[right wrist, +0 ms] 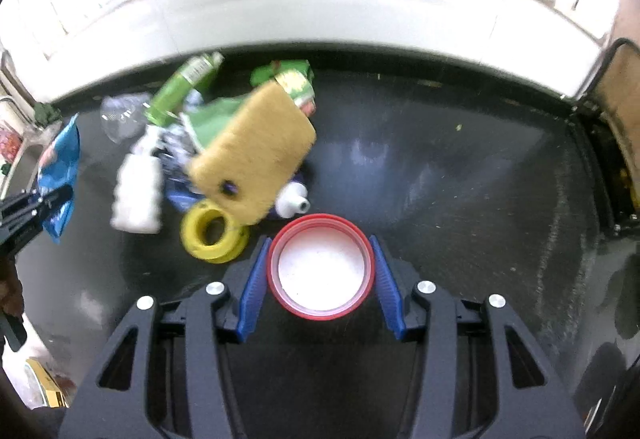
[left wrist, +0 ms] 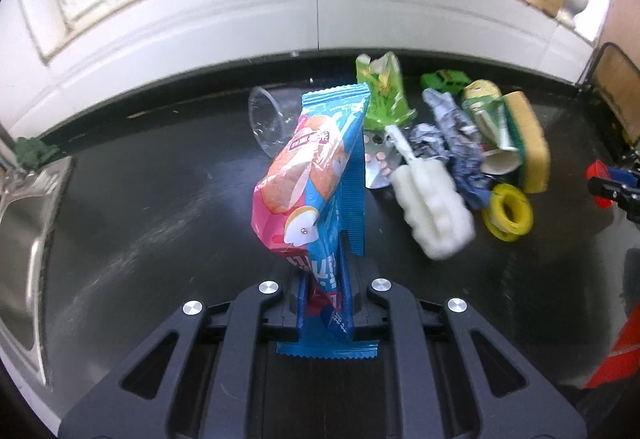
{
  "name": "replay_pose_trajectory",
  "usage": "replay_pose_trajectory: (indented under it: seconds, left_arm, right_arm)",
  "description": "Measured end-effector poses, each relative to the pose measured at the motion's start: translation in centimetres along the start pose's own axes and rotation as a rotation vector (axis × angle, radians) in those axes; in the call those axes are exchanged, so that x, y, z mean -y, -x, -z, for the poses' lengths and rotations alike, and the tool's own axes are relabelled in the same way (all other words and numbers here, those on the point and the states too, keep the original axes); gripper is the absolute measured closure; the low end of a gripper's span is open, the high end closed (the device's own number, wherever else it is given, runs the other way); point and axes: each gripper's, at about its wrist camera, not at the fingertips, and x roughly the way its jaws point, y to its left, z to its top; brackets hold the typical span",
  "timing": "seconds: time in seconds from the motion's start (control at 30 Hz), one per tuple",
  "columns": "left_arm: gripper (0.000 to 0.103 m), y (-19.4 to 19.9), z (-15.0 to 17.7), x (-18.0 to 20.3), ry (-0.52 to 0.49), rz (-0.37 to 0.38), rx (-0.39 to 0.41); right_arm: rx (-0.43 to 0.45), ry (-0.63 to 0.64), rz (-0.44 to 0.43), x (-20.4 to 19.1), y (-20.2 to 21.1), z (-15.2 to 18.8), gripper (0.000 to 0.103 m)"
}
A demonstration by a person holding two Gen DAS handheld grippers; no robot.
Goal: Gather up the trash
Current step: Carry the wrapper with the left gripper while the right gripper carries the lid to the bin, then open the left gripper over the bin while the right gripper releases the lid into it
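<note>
My left gripper (left wrist: 325, 271) is shut on a blue and pink snack wrapper (left wrist: 316, 175) and holds it upright above the black counter (left wrist: 160, 207). The wrapper also shows in the right wrist view (right wrist: 58, 167) at the far left. My right gripper (right wrist: 320, 271) is shut on a red cup (right wrist: 322, 267) with a white inside, its mouth facing the camera. A pile of trash lies on the counter: a green wrapper (left wrist: 384, 91), crumpled foil paper (left wrist: 452, 135), a clear plastic cup (left wrist: 266, 119) and a paper cup (left wrist: 500, 161).
A yellow sponge (left wrist: 528, 139), a white bottle brush (left wrist: 428, 199), a yellow tape roll (left wrist: 507, 211) and a green toy car (left wrist: 446, 79) lie in the pile. A steel sink (left wrist: 24, 223) is at the left. A white tiled wall (left wrist: 280, 15) runs behind.
</note>
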Motion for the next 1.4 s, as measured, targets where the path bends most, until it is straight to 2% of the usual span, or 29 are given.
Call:
replay_pose_trajectory:
  seconds: [0.17,0.3,0.47,0.57,0.7,0.77,0.8,0.9,1.03,1.1,1.27,1.4]
  left_arm:
    - [0.09,4.5,2.9,-0.8,0.037,-0.015,0.007]
    - [0.09,6.3,5.1,-2.1,0.071,-0.051,0.016]
    - [0.09,11.7,9.4,-6.1,0.174,-0.127,0.071]
    - [0.09,15.0,13.2,-9.4,0.271,-0.207,0.089]
    - [0.09,18.7,20.2,-14.1,0.439,-0.33,0.077]
    - [0.09,20.5,24.8,-16.3,0.534,-0.398,0.05]
    - [0.09,21.3,26.7,-17.3,0.573,-0.425,0.037]
    - [0.09,23.1,33.9,-19.8,0.726,-0.497,-0.021]
    - [0.09,23.4,40.2,-21.4,0.872,-0.51,-0.072]
    - [0.09,22.9,42.5,-21.7,0.901,-0.515,-0.087]
    - [0.09,19.3,46.7,-23.6,0.961,-0.473,-0.092]
    - [0.09,16.9,48.1,-24.2,0.98,-0.449,-0.11]
  right_arm:
    - [0.047,0.017,0.002,-1.8,3.7,1.2,0.054]
    - [0.057,0.029,-0.003,-3.5,5.4,2.2,0.054]
    - [0.079,0.13,-0.064,-9.3,6.9,2.8,0.054]
    - [0.086,0.232,-0.153,-15.0,7.4,2.9,0.054]
    - [0.067,0.419,-0.326,-25.7,7.6,4.4,0.054]
    - [0.048,0.518,-0.415,-31.3,7.8,6.1,0.054]
    - [0.028,0.591,-0.478,-35.1,8.0,7.8,0.054]
    - [-0.039,0.741,-0.612,-42.9,8.4,12.3,0.054]
    - [-0.12,0.906,-0.738,-50.7,9.2,18.5,0.054]
    - [-0.174,0.964,-0.767,-53.4,8.7,21.5,0.054]
    - [-0.294,1.04,-0.728,-58.3,4.9,26.9,0.054]
    - [-0.329,1.077,-0.682,-60.5,2.1,28.5,0.054]
